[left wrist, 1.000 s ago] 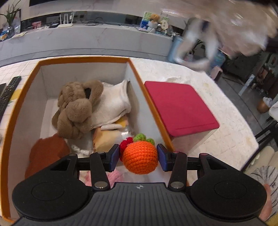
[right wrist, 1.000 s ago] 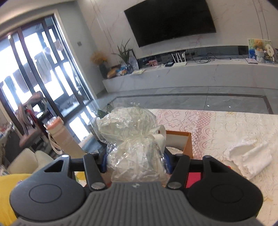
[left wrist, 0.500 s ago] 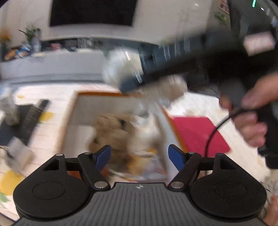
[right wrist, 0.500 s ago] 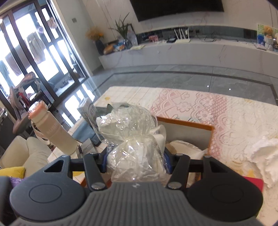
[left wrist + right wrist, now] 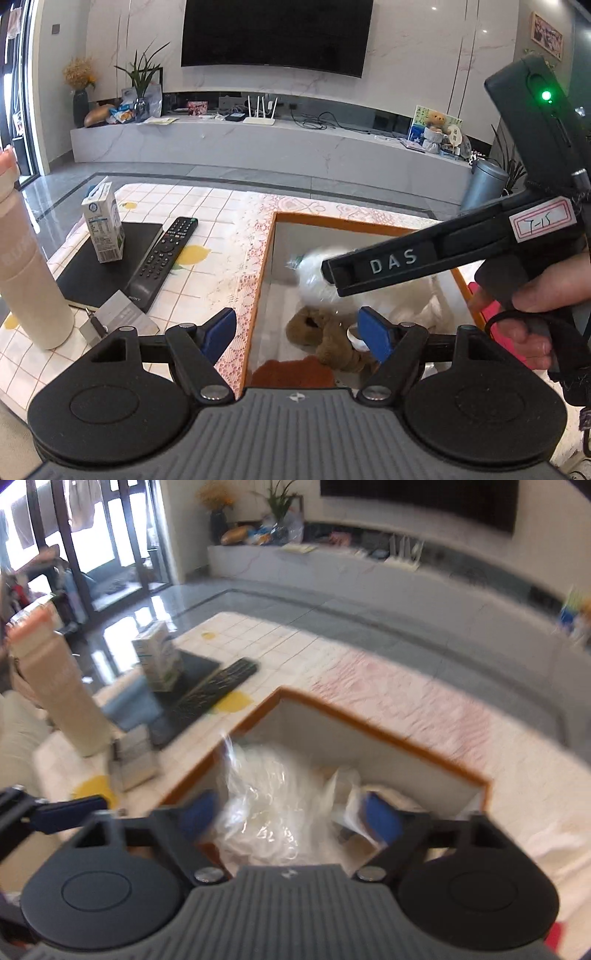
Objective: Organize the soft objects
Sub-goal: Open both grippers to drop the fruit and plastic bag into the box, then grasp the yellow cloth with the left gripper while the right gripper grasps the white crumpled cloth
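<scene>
An orange-rimmed storage box [image 5: 351, 220] stands on the table; it also shows in the right wrist view [image 5: 388, 734]. Inside lie a brown plush toy [image 5: 325, 332], a rust-coloured soft item [image 5: 291, 373] and white cloth [image 5: 417, 306]. My right gripper [image 5: 290, 814] is open over the box, and a clear plastic-wrapped white bundle [image 5: 266, 805] sits blurred between its spread fingers; the bundle also shows in the left wrist view [image 5: 314, 280]. My left gripper [image 5: 297, 334] is open and empty above the box's left edge.
Left of the box lie a TV remote [image 5: 164, 256], a black notebook [image 5: 99, 269], a milk carton [image 5: 103, 223] and a beige bottle [image 5: 29, 273]. A red lid [image 5: 491, 314] lies right of the box, behind the hand. White cloth [image 5: 554, 845] lies on the table at right.
My left gripper let go of the orange crocheted ball, opened and drew back upward. My right gripper swung over the box, lowered and opened around the plastic-wrapped bundle.
</scene>
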Motion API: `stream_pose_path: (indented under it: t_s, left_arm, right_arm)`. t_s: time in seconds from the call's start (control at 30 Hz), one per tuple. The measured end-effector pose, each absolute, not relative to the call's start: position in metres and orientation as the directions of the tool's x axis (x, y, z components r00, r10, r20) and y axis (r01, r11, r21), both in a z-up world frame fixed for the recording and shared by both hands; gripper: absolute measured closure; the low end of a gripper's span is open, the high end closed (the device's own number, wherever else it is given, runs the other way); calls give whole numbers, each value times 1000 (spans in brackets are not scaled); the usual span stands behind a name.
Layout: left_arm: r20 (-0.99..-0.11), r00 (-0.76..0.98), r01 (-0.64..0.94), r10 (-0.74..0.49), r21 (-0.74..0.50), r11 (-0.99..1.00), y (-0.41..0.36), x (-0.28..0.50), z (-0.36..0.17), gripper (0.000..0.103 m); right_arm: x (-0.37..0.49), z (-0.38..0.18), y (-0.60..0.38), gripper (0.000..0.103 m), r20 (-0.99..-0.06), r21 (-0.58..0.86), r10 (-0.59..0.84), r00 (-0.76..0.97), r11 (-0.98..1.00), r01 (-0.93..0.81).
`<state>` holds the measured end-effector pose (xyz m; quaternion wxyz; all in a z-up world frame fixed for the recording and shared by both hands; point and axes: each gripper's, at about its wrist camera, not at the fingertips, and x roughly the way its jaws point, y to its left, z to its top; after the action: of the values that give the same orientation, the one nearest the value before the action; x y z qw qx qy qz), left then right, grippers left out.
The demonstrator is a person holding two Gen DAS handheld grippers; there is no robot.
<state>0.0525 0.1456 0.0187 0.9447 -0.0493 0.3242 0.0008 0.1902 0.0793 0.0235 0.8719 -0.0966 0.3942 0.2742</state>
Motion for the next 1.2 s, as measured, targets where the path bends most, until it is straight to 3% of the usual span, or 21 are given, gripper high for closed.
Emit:
stream_pose_path:
  t_s: [0.2,0.3,0.37,0.57,0.7,0.87,0.93,1.0,1.03,1.07,1.1,1.2]
  left_arm:
    - [-571,818,-11,-74,-144,990,130,50,37,15]
    - [-576,809,14,-121,-187,982,108,57,51,15]
    - [-576,801,55,-164,-202,978,86,62,61,15]
    - [-622,748,221,-232,-97,970,-8,92,77,15]
    - [-663,713,291,-229,-17,957,-60,119,72,15]
    - [-802,564,428,-196,81,900,-113,163,43,15]
    - [-840,516,469,-165,116,876,-127,171,30,15]
    - [-866,473,511,-160,122,851,-143,176,19,15]
    - [-876,455,526,-160,119,842,-151,179,16,15]
    - [-885,438,540,-161,116,834,-160,181,11,15]
    - [-893,420,558,-164,111,822,-170,182,7,15]
    - [-913,388,599,-127,144,788,-202,184,-13,17]
  right_arm:
    - [172,77,8,3,-618,79,463,636,841,-536]
    - [166,97,-59,3,-554,45,390,736,896,-441]
    - [170,96,-104,3,-560,41,310,768,937,-348]
    - [187,33,-211,3,-624,88,184,760,982,-165]
    - [229,-35,-228,3,-724,70,134,677,990,-121]
    - [270,-99,-227,3,-764,24,48,644,999,-46]
    - [274,-117,-231,15,-773,-11,39,633,997,-75]
    - [271,-124,-247,51,-753,56,99,650,995,-87]
    - [271,-122,-259,59,-748,113,128,651,991,-66]
    - [271,-119,-270,84,-756,154,149,637,987,-47]
    - [273,-115,-283,89,-765,200,179,619,979,-35]
    - [262,-92,-321,89,-729,274,200,655,962,11]
